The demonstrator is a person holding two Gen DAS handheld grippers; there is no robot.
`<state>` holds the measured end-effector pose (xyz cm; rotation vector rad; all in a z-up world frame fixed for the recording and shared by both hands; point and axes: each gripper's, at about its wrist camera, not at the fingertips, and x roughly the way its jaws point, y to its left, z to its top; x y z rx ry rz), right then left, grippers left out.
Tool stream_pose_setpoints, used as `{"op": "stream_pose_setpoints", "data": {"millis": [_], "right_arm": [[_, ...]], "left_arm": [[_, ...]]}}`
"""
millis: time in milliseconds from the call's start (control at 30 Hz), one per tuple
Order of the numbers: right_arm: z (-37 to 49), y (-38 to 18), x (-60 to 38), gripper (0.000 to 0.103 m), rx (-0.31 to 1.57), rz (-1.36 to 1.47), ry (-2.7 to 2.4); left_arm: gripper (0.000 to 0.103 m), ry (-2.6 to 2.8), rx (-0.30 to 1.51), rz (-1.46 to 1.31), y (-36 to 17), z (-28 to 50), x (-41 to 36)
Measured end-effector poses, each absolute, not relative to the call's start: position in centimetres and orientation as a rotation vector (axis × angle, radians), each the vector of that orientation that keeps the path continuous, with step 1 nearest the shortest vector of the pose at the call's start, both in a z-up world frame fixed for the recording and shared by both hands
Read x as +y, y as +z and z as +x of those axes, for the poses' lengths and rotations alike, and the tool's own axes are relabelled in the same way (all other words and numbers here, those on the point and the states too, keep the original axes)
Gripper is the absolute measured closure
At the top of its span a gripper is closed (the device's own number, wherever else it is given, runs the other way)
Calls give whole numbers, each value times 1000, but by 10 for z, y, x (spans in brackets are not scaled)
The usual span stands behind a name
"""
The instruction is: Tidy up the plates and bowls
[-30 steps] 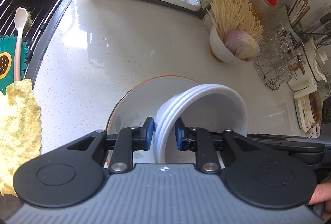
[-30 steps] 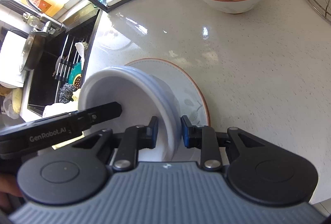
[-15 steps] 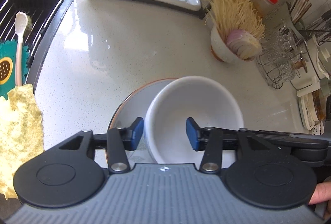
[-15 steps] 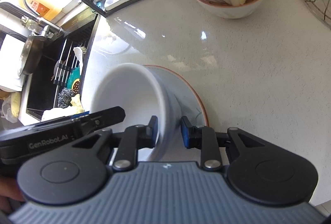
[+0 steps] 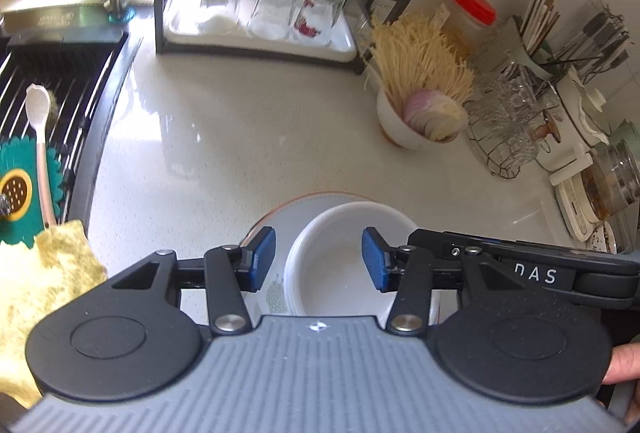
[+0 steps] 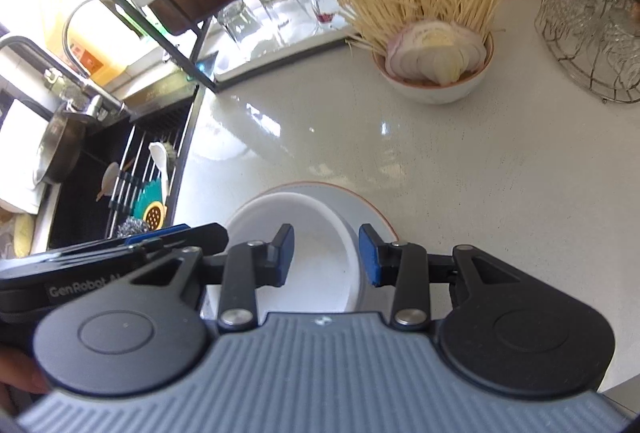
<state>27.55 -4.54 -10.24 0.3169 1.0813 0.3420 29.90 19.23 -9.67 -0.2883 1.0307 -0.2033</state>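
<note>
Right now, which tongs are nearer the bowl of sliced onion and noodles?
Right. The right tongs hover over the stacked white bowls, on the onion bowl's side; the left tongs hover over the sink-side rim.

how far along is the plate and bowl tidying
Done: the white bowls sit stacked on the plate. In hand: nothing; the left gripper is open above the stack, and the right gripper has its jaws opening, clear of the rim. Left: the bowl of onion and noodles stands apart on the counter.

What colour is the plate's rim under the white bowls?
Orange-brown line on the plate rim; clearest in the right wrist view.
</note>
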Motion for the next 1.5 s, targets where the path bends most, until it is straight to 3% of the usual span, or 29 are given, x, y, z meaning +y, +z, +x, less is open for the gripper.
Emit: {"op": "stream_pose_setpoints", "data": {"millis": [733,1500], "right_arm": [[213,-11,-84,64,750,279,400],[103,3,-121,63,624,197,427]], "left_arm": [[49,-139,765,-225,3,214,160],[49,-72,673,-155,28,92,104]]}}
